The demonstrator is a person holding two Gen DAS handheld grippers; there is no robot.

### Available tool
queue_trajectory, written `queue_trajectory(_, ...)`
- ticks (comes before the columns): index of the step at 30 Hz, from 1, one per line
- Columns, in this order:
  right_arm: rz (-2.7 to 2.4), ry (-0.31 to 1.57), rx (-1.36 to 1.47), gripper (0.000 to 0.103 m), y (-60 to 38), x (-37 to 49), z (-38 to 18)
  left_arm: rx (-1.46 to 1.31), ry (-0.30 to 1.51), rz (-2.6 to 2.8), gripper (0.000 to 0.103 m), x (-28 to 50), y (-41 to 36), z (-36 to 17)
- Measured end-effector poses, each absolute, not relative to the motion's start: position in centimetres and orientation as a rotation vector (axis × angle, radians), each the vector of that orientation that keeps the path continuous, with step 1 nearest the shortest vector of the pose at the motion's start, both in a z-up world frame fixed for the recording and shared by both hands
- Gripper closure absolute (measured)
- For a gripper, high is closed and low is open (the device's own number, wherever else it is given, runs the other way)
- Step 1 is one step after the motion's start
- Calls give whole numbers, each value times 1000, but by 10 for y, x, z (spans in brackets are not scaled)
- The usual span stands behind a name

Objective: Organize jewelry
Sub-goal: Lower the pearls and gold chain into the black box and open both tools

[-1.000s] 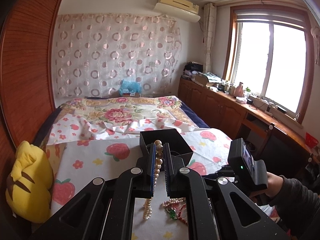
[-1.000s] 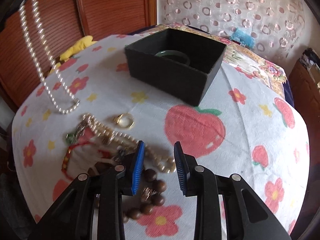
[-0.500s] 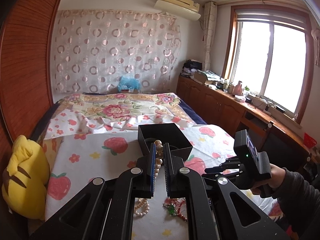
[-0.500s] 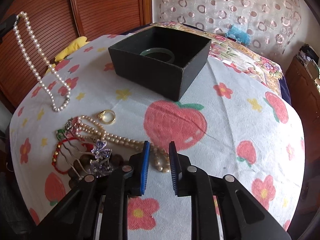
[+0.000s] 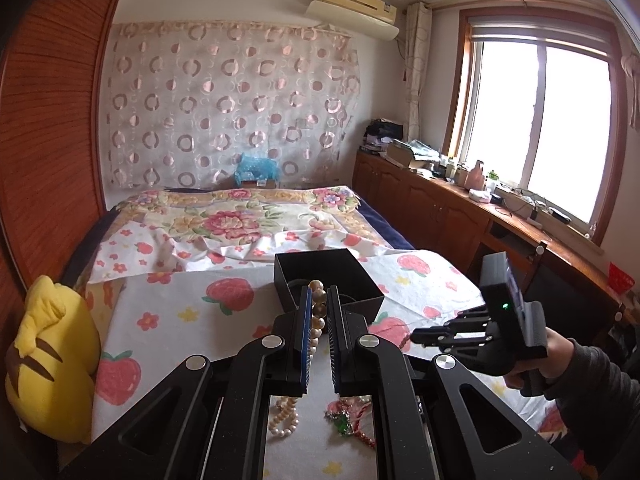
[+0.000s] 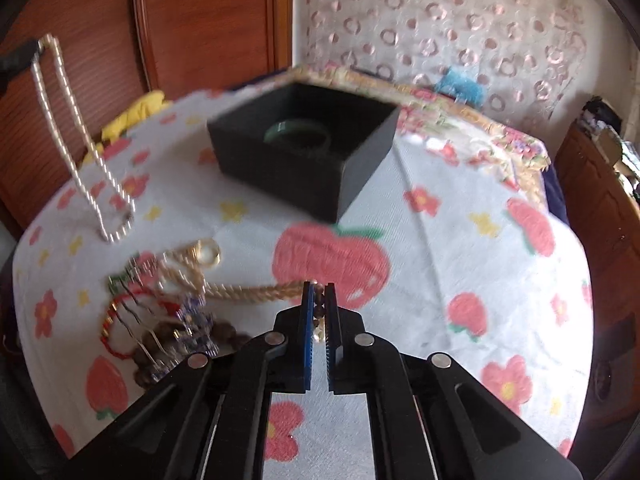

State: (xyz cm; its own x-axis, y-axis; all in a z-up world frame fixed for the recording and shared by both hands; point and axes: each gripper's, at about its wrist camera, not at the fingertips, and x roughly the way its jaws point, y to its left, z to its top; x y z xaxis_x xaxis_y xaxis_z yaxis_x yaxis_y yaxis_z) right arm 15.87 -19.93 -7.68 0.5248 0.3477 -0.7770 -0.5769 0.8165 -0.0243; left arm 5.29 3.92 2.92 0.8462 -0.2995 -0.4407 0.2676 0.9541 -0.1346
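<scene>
A long strand of small white pearls (image 6: 80, 136) is pinched between the clenched fingers of the left gripper (image 5: 319, 300) and hangs as a loop above the strawberry-and-flower printed bedsheet (image 6: 460, 240), its lowest beads just clear of the cloth. The right gripper (image 6: 318, 300) is clamped shut on a string of small dark brown beads (image 6: 319, 312), with a braided golden bead chain (image 6: 248, 292) drawn out taut beside its tips toward the tangled heap of remaining jewelry (image 6: 160, 312); whether that chain is also caught cannot be told through the blur. The open square black cardboard box (image 6: 304, 152) stands beyond the heap on the sheet, with a green jade bangle (image 6: 298, 136) already lying inside. The step in hand appears to be freeing the pinched beads from the heap. It would be done well if the lift is kept slow and straight, so that snagged neighbours slip off rather than being dragged along, and if the pearls are held high and aside, clear of the pile. The beads should be lowered fully over the box rim before release.
</scene>
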Motion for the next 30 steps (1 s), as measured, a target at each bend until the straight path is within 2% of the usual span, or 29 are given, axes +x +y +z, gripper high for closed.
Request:
queue_trajectory(17, 612, 608, -201, 97, -207, 161, 45, -59, 401, -342, 96, 97, 29, 93)
queue_trajectory(30, 664, 506, -162, 97, -208, 211, 113, -48, 390, -376, 96, 162, 13, 130)
